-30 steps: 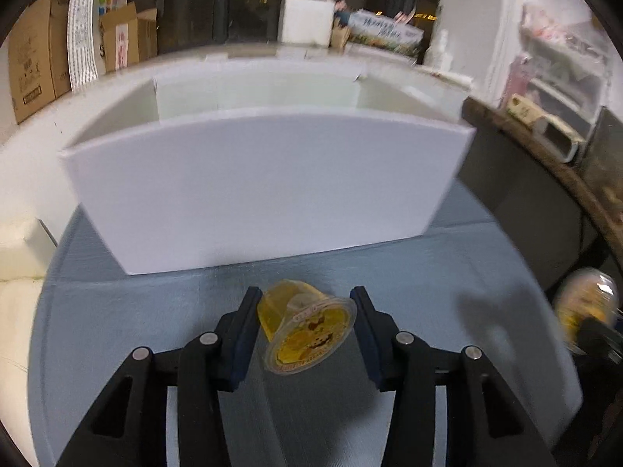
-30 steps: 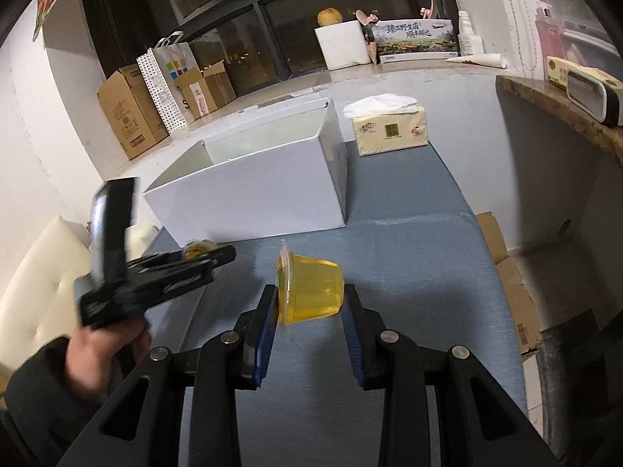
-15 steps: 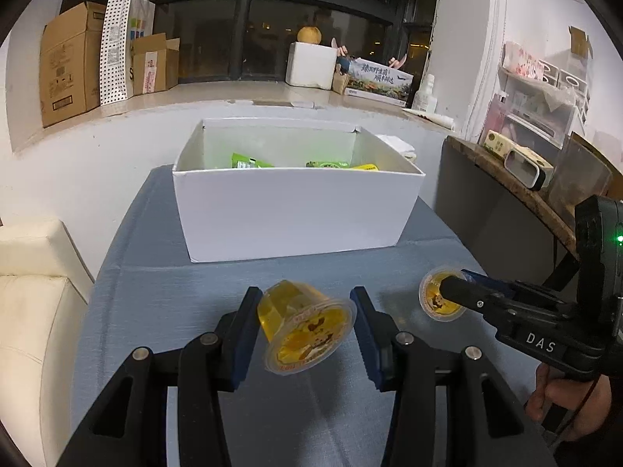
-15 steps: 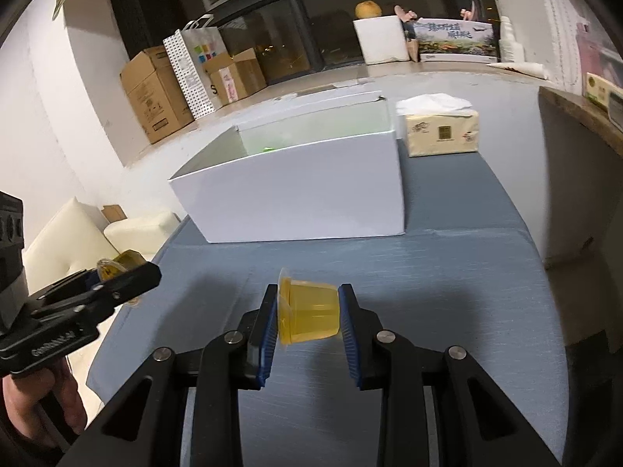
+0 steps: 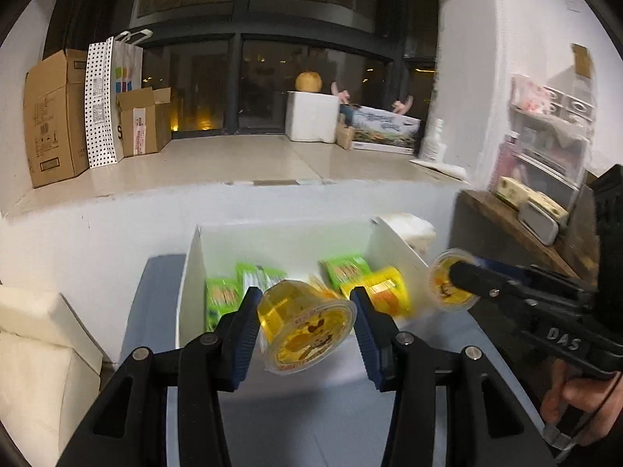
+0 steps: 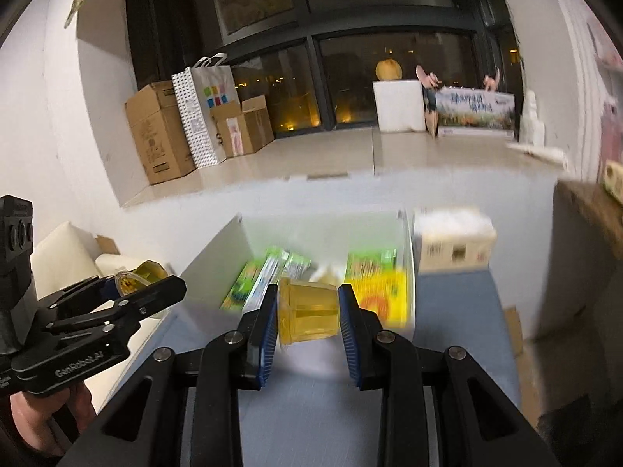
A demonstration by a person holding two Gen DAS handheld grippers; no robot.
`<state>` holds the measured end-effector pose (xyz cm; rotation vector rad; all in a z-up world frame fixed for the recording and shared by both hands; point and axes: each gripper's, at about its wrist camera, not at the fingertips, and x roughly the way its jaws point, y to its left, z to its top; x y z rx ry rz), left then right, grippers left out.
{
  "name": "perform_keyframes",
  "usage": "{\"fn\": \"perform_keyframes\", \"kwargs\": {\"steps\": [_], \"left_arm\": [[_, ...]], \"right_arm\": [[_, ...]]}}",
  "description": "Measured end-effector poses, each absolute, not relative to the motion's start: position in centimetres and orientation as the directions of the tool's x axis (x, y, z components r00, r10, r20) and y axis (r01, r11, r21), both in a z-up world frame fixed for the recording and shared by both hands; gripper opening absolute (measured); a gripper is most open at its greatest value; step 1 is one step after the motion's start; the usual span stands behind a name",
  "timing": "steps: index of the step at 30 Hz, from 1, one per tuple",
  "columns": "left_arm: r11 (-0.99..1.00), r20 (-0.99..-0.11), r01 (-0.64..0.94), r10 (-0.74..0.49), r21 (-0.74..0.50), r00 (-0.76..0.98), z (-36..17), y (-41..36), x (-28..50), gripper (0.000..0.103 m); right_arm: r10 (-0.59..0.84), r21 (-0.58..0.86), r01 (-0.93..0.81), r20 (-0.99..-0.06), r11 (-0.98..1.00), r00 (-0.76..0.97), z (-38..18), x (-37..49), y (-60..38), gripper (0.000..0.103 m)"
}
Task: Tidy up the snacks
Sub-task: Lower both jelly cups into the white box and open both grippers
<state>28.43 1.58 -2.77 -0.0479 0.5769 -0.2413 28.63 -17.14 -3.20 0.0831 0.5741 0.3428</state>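
right now your left gripper (image 5: 305,325) is clenched on a yellow plastic jelly cup with a cartoon foil lid (image 5: 307,326), lid tilted toward the camera, held above the near edge of the open white cardboard box (image 5: 190,272). your right gripper (image 6: 307,317) grasps a second yellow jelly cup (image 6: 307,315) on its side, also over the box. ahead of both, green snack packets (image 6: 253,282) and a yellow packet (image 6: 379,295) lie inside. beneath is the blue-grey bench (image 6: 451,311).
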Motion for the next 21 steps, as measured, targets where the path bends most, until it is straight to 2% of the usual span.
{"fn": "perform_keyframes", "kwargs": {"steps": [6,7,8,9,10,11,13,18,21], "left_arm": [[0.981,-0.598,0.163,-0.194,-0.106,0.778,-4.4,2.7,34.6,0.051],[0.98,-0.612,0.161,-0.2,-0.119,0.765,-4.9,2.9,35.5,0.055],[0.981,-0.629,0.154,-0.196,-0.122,0.752,-5.3,3.0,36.1,0.062],[0.982,-0.647,0.143,-0.188,-0.122,0.739,-5.7,3.0,36.7,0.087],[0.984,-0.657,0.126,-0.179,-0.128,0.732,-6.1,3.3,37.1,0.103],[0.984,-0.653,0.121,-0.18,-0.134,0.736,-6.3,3.5,37.1,0.103],[0.983,-0.658,0.12,-0.183,-0.14,0.73,-6.6,3.8,37.0,0.103],[0.985,-0.652,0.119,-0.173,-0.126,0.738,-6.5,4.1,35.7,0.103],[0.992,-0.606,0.112,-0.124,-0.057,0.786,-4.8,3.4,33.3,0.103]], "right_arm": [[0.306,0.156,-0.265,-0.564,0.952,0.767,-3.6,34.8,-16.2,0.032],[0.299,0.15,-0.262,-0.578,0.953,0.759,-4.0,35.3,-16.1,0.033],[0.29,0.143,-0.256,-0.593,0.956,0.751,-4.5,36.0,-16.0,0.043],[0.268,0.131,-0.238,-0.613,0.962,0.743,-5.1,36.6,-15.9,0.06],[0.255,0.127,-0.226,-0.625,0.966,0.738,-5.4,36.9,-16.0,0.093],[0.254,0.132,-0.219,-0.613,0.967,0.748,-5.6,36.9,-16.2,0.099],[0.227,0.122,-0.192,-0.595,0.974,0.771,-5.8,36.4,-16.8,0.099],[0.212,0.131,-0.168,-0.622,0.977,0.754,-6.1,36.2,-17.4,0.099],[0.207,0.123,-0.166,-0.61,0.978,0.765,-5.4,35.2,-17.3,0.099]]}}
